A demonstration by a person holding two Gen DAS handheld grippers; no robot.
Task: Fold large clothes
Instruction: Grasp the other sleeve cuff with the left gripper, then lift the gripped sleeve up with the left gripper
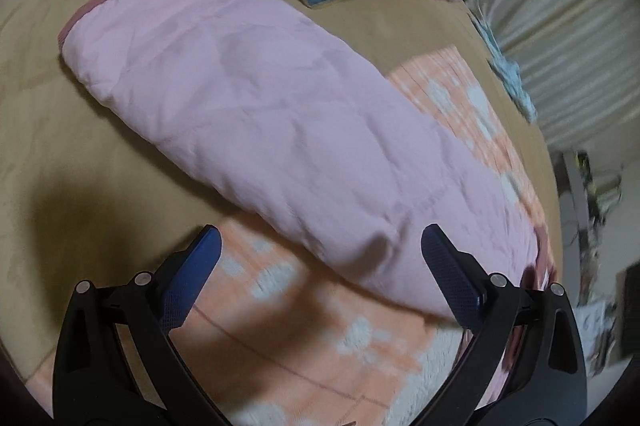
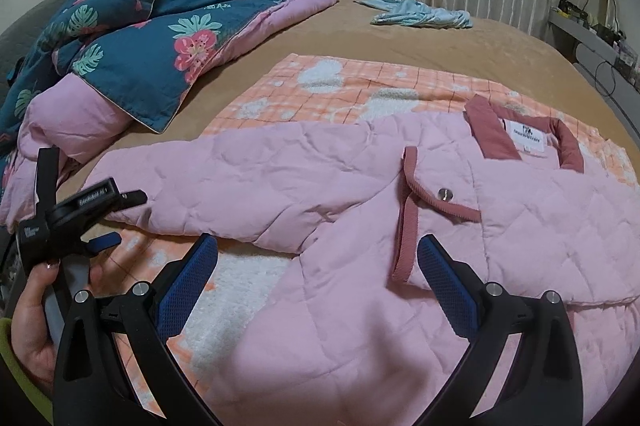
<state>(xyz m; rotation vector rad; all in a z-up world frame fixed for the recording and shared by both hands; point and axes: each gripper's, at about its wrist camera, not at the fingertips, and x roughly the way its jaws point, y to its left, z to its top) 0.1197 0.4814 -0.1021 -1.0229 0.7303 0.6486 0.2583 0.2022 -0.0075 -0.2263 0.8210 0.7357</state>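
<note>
Left wrist view: left hand-held gripper [image 1: 320, 272] released, empty, above the pink quilted jacket [image 1: 256, 113]; the sleeve's long axis runs away toward the bed's [image 1: 36, 129] far-left; picture blurred.
Right wrist view: right hand-held gripper [image 2: 318, 280] released over the jacket body, collar [image 2: 524, 137] ahead-right, probably nearer; hem cut off.
</note>
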